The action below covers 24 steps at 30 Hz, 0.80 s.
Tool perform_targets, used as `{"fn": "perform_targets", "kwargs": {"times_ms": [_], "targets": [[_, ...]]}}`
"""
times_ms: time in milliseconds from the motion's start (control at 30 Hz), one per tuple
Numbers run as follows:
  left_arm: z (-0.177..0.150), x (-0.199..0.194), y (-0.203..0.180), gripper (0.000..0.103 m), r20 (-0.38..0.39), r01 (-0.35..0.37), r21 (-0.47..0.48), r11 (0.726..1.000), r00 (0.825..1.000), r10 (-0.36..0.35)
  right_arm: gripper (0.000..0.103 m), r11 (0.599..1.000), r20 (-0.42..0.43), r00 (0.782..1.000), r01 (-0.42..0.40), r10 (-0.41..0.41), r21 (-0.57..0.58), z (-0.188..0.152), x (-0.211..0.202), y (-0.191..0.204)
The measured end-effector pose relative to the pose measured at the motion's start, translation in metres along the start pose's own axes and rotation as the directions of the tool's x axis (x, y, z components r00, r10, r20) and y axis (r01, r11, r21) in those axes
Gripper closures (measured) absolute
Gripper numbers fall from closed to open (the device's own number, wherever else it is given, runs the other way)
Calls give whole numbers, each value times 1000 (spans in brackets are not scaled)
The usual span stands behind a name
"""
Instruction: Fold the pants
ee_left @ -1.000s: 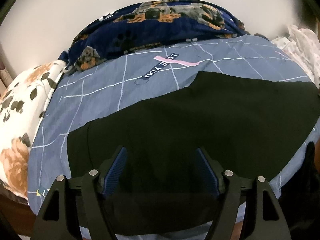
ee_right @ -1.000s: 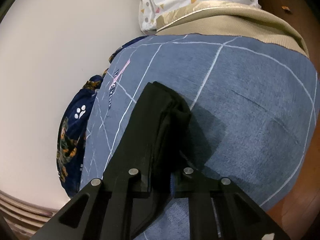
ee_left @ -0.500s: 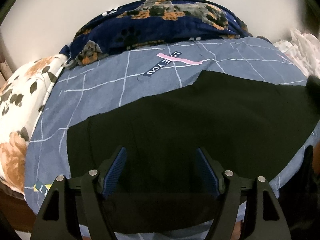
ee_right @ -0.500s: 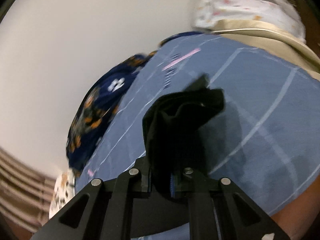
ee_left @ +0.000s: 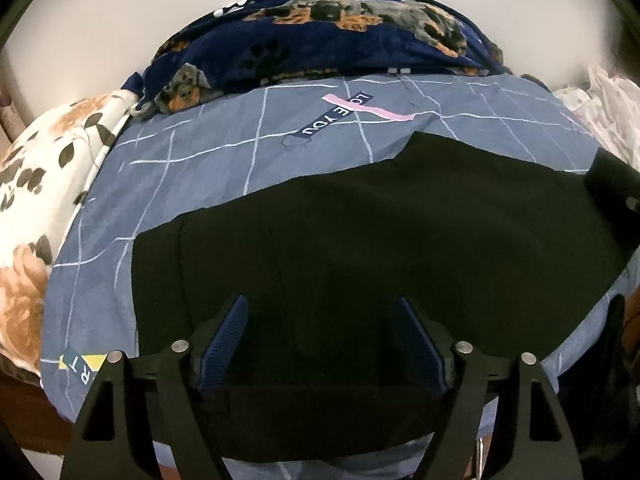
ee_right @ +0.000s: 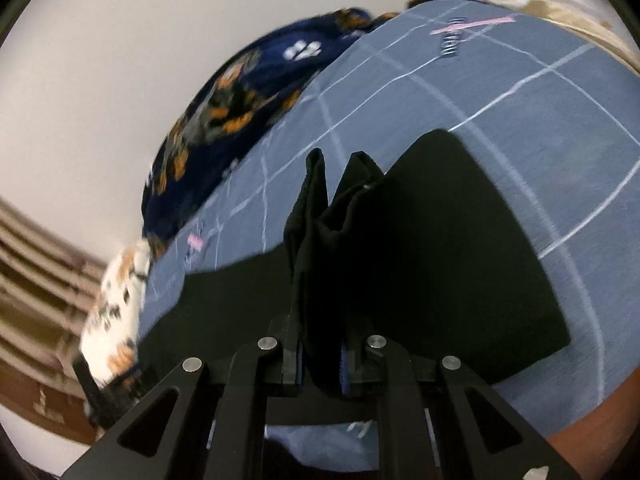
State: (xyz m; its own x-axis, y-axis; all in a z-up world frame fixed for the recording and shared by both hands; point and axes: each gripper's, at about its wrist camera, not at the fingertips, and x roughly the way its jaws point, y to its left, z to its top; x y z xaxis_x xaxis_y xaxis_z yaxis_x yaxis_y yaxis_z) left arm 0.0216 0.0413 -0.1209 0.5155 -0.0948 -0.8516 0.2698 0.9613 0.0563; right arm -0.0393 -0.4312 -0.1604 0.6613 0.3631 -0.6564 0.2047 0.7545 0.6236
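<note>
The left wrist view shows the black pants (ee_left: 380, 248) spread flat across the blue checked bedsheet (ee_left: 208, 168) on the bed, with a navy dog-print blanket (ee_left: 340, 40) bunched at the far side and a floral pillow (ee_left: 36, 184) at the left. The right wrist view alone shows one end of the pants (ee_right: 420, 264) lifted off the sheet and bunched upright, the rest lying flat on the bedsheet (ee_right: 560, 120) beneath.

The left hand-held gripper (ee_left: 320, 340) has its jaws wide and opening further; the pants lie beneath and between the blue pads (ee_left: 224, 344), which do not press on the cloth. The right hand-held gripper (ee_right: 320, 360) is clamped on the raised fold of the pants.

In the left wrist view a dark shape (ee_left: 612, 200) at the right edge is cut off and cannot be identified. The right wrist view is motion-blurred; the blanket's (ee_right: 240, 120) print and the objects at its lower left are hard to make out.
</note>
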Motion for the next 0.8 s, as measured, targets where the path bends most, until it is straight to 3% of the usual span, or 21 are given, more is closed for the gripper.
{"fn": "perform_targets", "kwargs": {"times_ms": [467,800], "targets": [[-3,1,-1,25,-17,8,2,1000,1000,-8,90,982,-95,995,18,-37,-186,-38,42,60],[-5,3,2,25,-24,10,-4,1000,1000,-10,89,965,-118,990,40,-73,-260,-54,54,76]]}}
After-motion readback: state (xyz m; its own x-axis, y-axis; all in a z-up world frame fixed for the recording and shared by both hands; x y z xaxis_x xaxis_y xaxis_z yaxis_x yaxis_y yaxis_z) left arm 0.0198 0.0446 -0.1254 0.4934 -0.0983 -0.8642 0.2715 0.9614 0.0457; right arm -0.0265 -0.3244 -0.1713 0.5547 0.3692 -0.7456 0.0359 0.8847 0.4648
